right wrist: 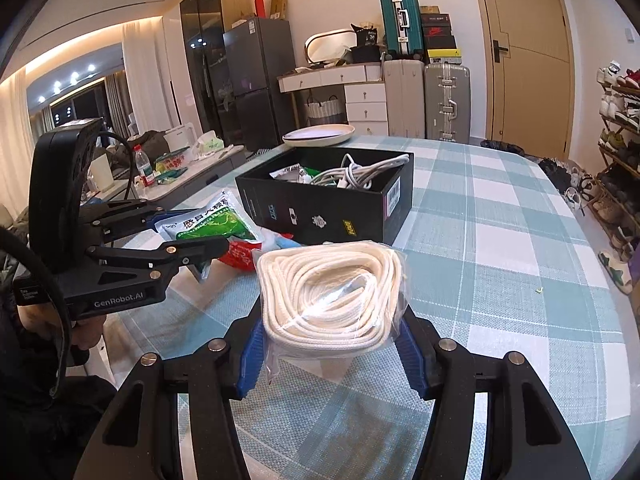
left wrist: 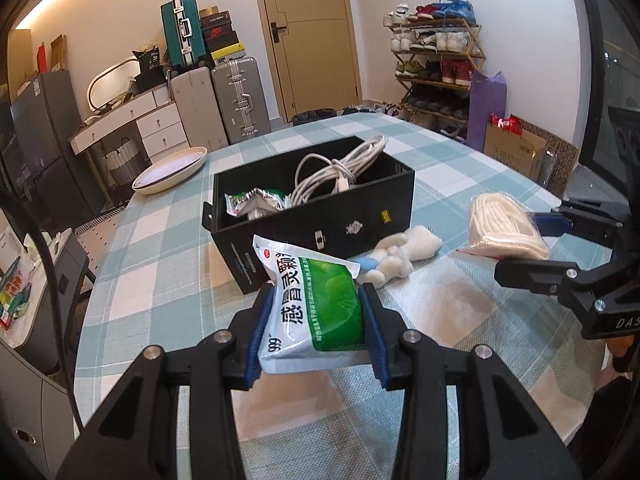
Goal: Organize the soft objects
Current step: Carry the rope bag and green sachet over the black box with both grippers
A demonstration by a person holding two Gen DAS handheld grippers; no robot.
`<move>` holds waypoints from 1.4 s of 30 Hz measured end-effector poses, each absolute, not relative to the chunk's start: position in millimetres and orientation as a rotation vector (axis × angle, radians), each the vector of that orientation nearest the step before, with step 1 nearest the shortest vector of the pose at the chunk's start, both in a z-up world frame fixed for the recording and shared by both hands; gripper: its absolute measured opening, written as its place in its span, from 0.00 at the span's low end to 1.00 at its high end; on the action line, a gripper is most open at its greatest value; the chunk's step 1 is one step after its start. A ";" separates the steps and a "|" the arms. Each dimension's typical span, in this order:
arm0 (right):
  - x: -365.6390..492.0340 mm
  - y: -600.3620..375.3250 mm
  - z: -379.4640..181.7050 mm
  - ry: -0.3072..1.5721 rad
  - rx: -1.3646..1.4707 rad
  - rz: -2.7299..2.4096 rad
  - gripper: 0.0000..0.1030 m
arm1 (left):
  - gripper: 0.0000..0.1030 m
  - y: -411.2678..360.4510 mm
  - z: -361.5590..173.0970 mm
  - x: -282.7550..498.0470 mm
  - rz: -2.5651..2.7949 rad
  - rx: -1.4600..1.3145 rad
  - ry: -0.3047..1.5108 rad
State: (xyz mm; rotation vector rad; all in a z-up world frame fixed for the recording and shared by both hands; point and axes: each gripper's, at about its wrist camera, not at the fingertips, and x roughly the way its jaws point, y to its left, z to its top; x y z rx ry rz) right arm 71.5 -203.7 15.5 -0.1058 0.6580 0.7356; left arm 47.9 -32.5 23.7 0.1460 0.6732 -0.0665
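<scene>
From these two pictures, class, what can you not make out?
- Bottom of the black box: both views, hidden by its walls and the white cable.
- Plush toy: left view, partly behind the green packet.
- Red item: right view, mostly behind the rope bundle.

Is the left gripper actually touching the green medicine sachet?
Touching. Left wrist view: left gripper has both blue pads pressed against the sachet, lifted off the tablecloth.

Both grippers are black. The left gripper (left wrist: 318, 320) and the right gripper (right wrist: 332, 344) have blue ribbed pads and round silver screws. The left one carries white lettering "GenRobot.AI" and a black cable.
</scene>
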 end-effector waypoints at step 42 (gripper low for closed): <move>147.5 -142.0 65.0 0.633 -0.197 0.645 0.56 | 0.40 16.6 67.9 124.4 -0.067 -0.011 0.590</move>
